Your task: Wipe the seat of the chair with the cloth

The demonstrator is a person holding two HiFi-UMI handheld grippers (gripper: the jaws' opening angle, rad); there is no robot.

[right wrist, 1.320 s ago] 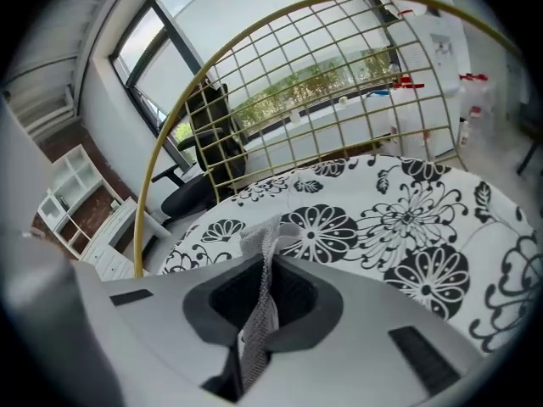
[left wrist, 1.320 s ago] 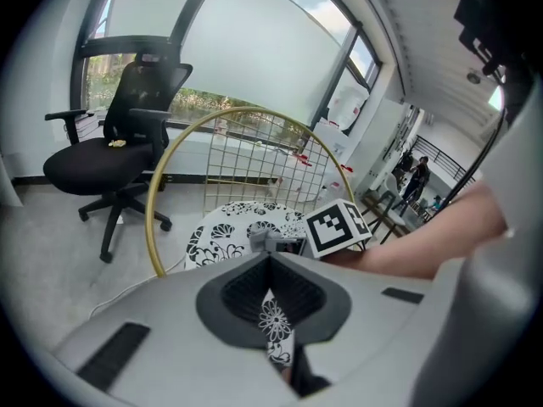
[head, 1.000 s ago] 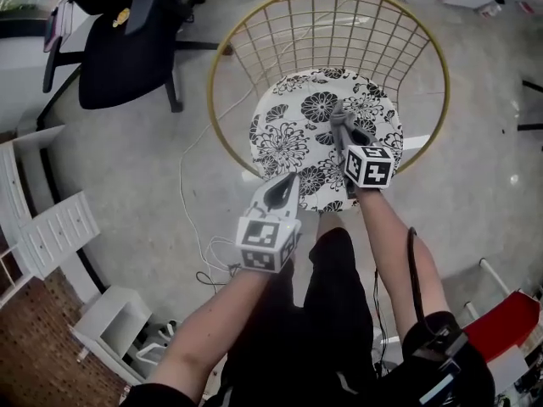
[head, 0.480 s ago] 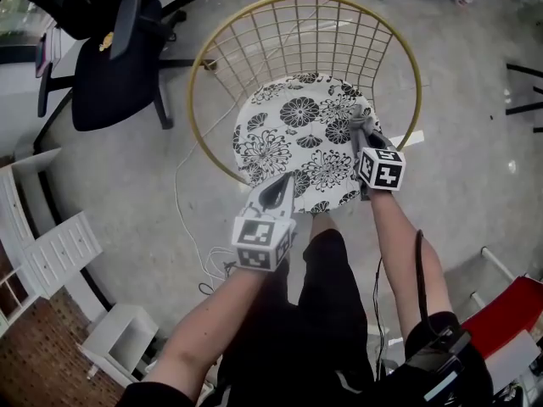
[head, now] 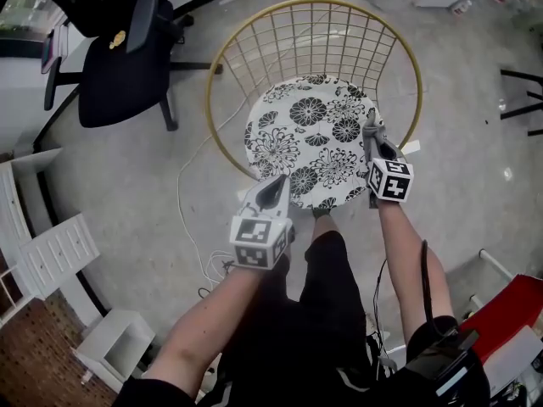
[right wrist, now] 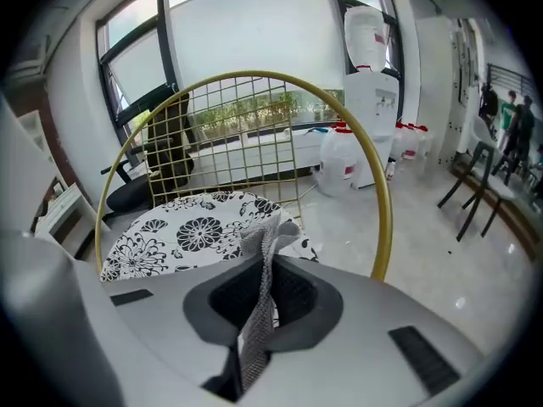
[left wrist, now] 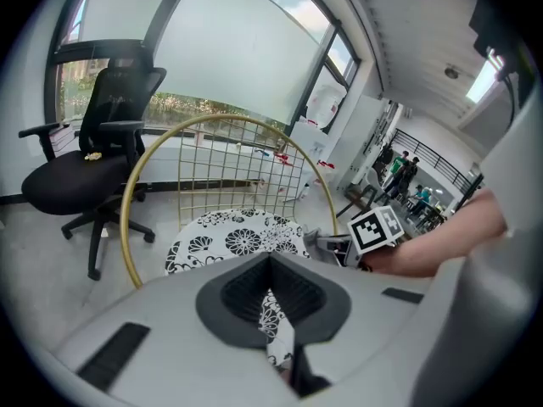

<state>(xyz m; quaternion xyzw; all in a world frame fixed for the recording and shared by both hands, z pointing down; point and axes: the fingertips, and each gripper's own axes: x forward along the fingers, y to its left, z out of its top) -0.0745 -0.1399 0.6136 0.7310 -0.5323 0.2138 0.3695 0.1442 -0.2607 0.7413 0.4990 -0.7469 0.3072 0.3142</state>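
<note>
Right gripper (head: 371,130): fingers clamped on cloth (right wrist: 259,253), seat (head: 310,134) edge just ahead | left gripper (head: 275,181): fingers together, empty | risk: cloth may be snagged on wire back (head: 314,36), tugged loose.

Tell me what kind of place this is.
Probably an office or shared workspace: a black swivel office chair, a water dispenser with spare jugs beside it, and tall windows along the wall.
</note>
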